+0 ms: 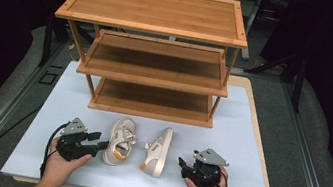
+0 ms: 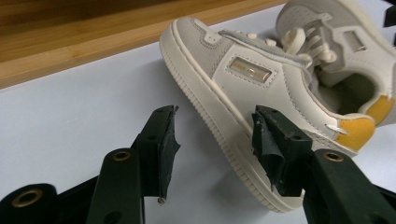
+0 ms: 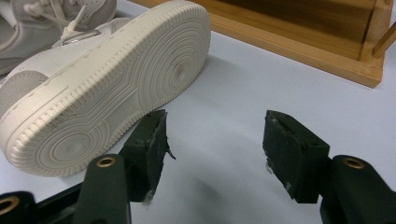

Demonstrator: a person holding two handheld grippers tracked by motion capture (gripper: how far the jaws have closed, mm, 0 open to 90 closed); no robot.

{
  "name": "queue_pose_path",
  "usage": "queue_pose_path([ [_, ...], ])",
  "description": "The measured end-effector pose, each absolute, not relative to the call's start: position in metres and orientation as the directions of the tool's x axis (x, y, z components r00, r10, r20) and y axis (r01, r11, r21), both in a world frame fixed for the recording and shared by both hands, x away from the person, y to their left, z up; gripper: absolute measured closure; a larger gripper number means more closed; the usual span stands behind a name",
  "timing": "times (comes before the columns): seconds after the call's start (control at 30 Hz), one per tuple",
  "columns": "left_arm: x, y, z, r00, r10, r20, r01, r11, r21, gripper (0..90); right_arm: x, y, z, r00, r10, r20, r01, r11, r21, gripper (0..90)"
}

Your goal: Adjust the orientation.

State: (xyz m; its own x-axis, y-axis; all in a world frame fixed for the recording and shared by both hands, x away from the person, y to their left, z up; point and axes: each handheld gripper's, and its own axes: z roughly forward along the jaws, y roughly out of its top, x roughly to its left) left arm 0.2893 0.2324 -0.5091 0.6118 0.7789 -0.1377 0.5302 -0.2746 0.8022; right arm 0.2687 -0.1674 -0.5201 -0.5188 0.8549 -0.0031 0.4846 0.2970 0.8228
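Left gripper noses in, jaws wide and holding nothing, one pad just beside the upright cream sneaker on the white mat. It looks light with a soft upper, so the firm heel collar suits best. Right gripper waits open and unladen beside the tipped sneaker, the bamboo shoe rack close behind.

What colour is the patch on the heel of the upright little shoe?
Mustard yellow, on the cream shoe; the left gripper view shows the heel patch best.
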Motion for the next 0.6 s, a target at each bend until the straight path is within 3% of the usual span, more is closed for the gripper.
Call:
queue_pose_path([
  [0.23, 0.2967, 0.2415, -0.5181, 0.570, 0.809, -0.146, 0.590, -0.280, 0.757, 51.3, 0.2689, -0.1687, -0.5203, -0.520, 0.854, 0.006, 0.487, 0.290, 0.824, 39.6],
  [0.6, 0.2939, 0.2415, -0.5122, 0.568, 0.811, -0.141, 0.572, -0.265, 0.776, 50.4, 0.2687, -0.1685, -0.5204, -0.524, 0.852, 0.015, 0.483, 0.283, 0.829, 39.8],
])
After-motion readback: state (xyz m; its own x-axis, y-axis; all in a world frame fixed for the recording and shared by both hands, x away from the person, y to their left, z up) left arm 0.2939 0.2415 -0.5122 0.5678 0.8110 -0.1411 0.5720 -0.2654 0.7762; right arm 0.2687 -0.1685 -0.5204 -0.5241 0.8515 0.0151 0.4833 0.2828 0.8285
